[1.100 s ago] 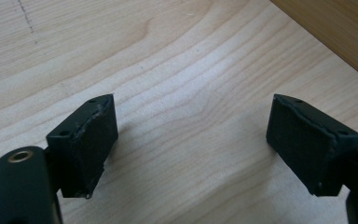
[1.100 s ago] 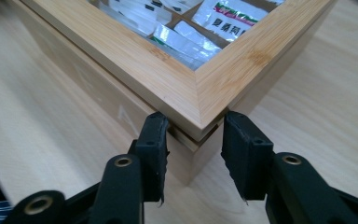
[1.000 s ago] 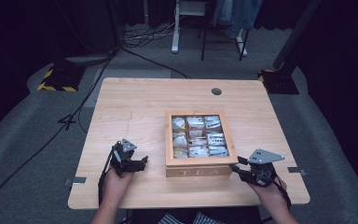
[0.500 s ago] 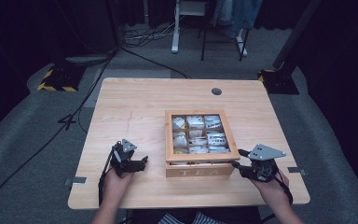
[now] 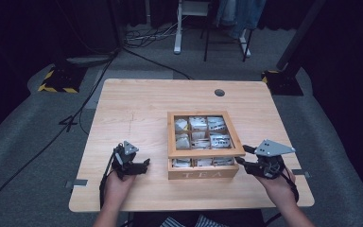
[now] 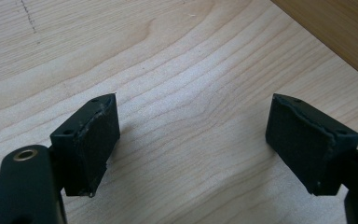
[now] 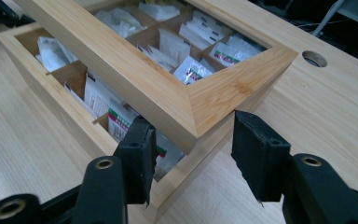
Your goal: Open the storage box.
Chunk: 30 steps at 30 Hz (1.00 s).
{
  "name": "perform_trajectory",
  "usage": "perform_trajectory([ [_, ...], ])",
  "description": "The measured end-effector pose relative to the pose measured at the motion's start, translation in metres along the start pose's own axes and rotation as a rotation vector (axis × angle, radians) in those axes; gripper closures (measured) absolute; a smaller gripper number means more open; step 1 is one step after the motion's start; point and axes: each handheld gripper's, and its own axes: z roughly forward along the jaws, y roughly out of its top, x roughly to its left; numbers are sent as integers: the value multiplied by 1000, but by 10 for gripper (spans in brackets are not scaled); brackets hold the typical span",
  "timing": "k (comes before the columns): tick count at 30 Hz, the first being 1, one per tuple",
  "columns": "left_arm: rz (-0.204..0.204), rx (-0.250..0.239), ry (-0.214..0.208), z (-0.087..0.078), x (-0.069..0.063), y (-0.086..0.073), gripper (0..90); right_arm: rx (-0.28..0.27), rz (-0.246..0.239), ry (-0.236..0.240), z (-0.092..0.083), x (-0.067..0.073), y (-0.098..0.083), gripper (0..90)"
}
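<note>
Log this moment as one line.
left gripper open over table | right gripper jaws just opening, lid corner between them, grip unclear | lid raised off tea box front | tea bags inside

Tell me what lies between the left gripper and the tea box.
Nothing: in the high view, bare table separates the left gripper from the tea box. The left gripper view shows bare wood between its fingers too.
</note>
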Motion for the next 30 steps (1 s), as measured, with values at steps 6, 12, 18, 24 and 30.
perform_trajectory([
  [6,0,1,-1,0,0,0,182,-25,20,8,-3,-6,8,505],
  [12,0,1,-1,0,0,0,182,-55,3,-16,-5,-12,21,511],
  [18,1,1,-1,0,0,0,182,-81,10,-27,-5,-18,30,524],
  [24,-1,0,0,0,0,0,182,-118,40,-28,-5,-24,38,532],
  [30,-2,-1,-1,0,0,0,182,-142,71,-24,-4,-29,42,534],
])
